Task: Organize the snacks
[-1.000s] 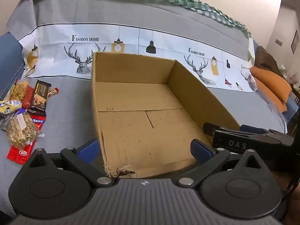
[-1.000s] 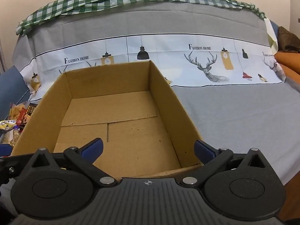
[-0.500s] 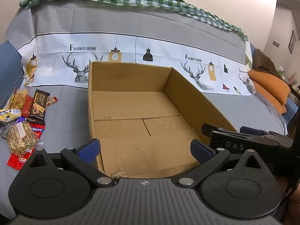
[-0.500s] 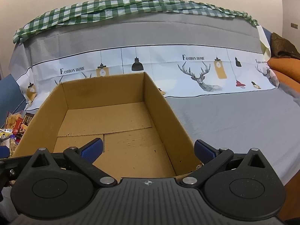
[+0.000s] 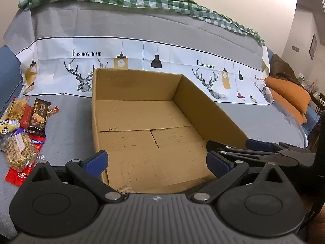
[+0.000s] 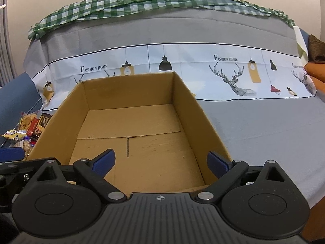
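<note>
R jaws closing over box (image 6: 67,113)

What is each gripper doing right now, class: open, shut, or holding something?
Left gripper: open, holding nothing, at the cardboard box's near edge.
Right gripper: open, jaws closing, gripping nothing; only the box's near right corner sits between them.

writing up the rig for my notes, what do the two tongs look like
Both match: the left tongs and right tongs have a ribbed dark grey body with a small compass-like mark, two round black discs, black link arms on silver pivot pins, and blue pads at the tips.
</note>
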{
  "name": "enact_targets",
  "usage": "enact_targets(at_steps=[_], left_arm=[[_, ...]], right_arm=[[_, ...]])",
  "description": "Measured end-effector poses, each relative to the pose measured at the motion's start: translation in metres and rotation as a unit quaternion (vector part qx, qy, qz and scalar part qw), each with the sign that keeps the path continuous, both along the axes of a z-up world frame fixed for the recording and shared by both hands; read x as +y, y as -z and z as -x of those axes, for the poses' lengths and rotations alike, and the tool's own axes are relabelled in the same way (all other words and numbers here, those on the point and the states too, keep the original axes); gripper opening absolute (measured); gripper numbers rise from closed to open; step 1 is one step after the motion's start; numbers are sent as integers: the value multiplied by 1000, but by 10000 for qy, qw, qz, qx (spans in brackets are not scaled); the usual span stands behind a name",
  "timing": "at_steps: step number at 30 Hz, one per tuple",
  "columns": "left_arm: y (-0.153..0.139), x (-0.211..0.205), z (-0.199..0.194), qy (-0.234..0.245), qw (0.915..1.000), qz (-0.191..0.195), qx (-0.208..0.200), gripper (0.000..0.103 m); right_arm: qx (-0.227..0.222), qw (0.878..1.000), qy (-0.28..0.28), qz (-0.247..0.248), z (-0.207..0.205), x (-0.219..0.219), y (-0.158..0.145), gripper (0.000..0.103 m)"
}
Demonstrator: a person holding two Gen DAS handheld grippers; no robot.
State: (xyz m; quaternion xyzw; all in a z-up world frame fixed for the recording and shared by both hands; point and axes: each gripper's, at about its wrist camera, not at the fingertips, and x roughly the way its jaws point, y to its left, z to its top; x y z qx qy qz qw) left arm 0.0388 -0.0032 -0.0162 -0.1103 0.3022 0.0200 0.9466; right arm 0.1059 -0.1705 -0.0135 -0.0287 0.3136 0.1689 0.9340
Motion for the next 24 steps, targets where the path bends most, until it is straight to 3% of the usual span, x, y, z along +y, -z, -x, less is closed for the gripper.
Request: enact_targets(at_steps=[5,8,10,16,24], left_arm=[[-1,-3,1,-23,9999,-87,-68,103],[-2,-6,3,4,9997,-148,-179,101],[-2,-8,4,33,9996,-161,-247,92],[-2,-10,5,228,9991,-111,-348,69],[-4,-8,5,511,9978,141,-400,66]], right_arm=[[-31,10000,-49,49,1,2,2,79],[-124,9999,-41,-3,2,2,1,63],[-209,9998,-36,-47,3,0,0,58],[-339,9994,-94,-40,6,3,0,56],[-326,9992,-210,-87,8,0,0,56]])
